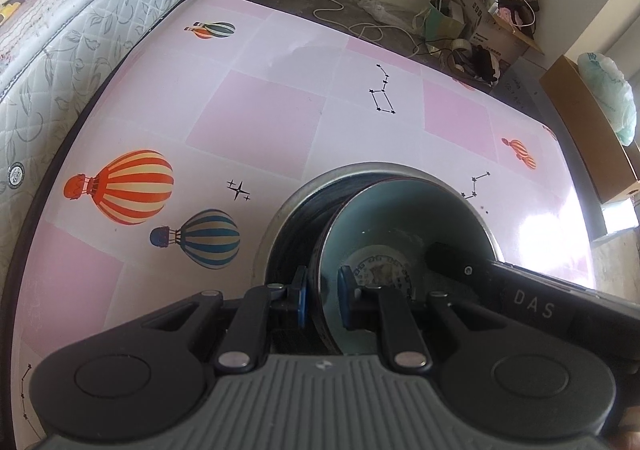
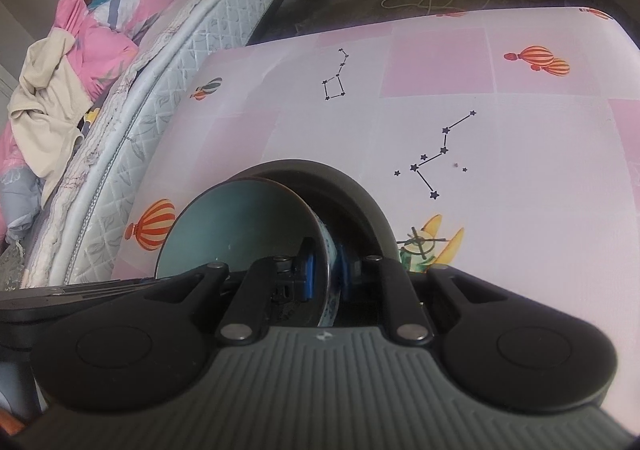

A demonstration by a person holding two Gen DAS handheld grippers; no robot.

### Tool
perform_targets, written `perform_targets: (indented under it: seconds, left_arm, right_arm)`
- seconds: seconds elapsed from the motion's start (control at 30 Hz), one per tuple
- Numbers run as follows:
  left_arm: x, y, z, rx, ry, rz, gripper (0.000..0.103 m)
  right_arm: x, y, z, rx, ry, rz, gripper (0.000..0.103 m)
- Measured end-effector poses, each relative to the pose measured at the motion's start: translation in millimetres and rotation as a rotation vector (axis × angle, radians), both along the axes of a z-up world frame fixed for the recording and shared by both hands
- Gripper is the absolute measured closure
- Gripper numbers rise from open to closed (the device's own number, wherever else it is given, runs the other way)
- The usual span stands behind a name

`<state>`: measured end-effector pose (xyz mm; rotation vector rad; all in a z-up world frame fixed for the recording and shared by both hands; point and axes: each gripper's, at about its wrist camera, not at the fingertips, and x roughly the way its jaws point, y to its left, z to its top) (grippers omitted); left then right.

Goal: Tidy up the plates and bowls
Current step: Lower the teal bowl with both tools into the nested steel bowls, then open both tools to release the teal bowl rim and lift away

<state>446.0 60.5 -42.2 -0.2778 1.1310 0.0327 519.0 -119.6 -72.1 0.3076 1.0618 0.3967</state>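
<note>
Both tools are clamped on opposite sides of one bowl's rim: left tool (image 1: pixel 322 290), right tool (image 2: pixel 326 274). The bowl (image 1: pixel 404 218) sits inside a larger dark bowl (image 1: pixel 296 210) on the table (image 1: pixel 256 114). Glazed ceramic: judged rigid, slippery, breakable; rim grip suits.

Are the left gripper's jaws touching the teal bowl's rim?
Touching. The left wrist view shows the left gripper with one blue pad on each side of the teal bowl wall, pressed on the rim with no gap.
</note>
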Motion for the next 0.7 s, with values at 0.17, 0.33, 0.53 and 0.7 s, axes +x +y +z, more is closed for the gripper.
perform_targets:
  seconds: [0.17, 0.33, 0.53, 0.7]
  left_arm:
    - [1.6, -0.8, -0.8, 0.003, -0.003, -0.001, 0.087]
    - [2.6, -6.3, -0.6, 0.022, -0.012, -0.016, 0.077]
    - [-1.5, -10.0, 9.9, 0.009, -0.036, -0.02, 0.058]
    - [-13.9, -9.1, 27.7, 0.002, -0.097, -0.036, 0.038]
  right_arm:
    - [0.6, 2.0, 1.8, -0.014, -0.014, -0.001, 0.091]
    - [-0.6, 2.8, 4.2, -0.025, -0.03, 0.009, 0.089]
    - [-2.9, -3.1, 10.2, 0.015, -0.031, 0.01, 0.078]
    - [-6.1, -14.1, 32.6, 0.036, -0.073, -0.01, 0.058]
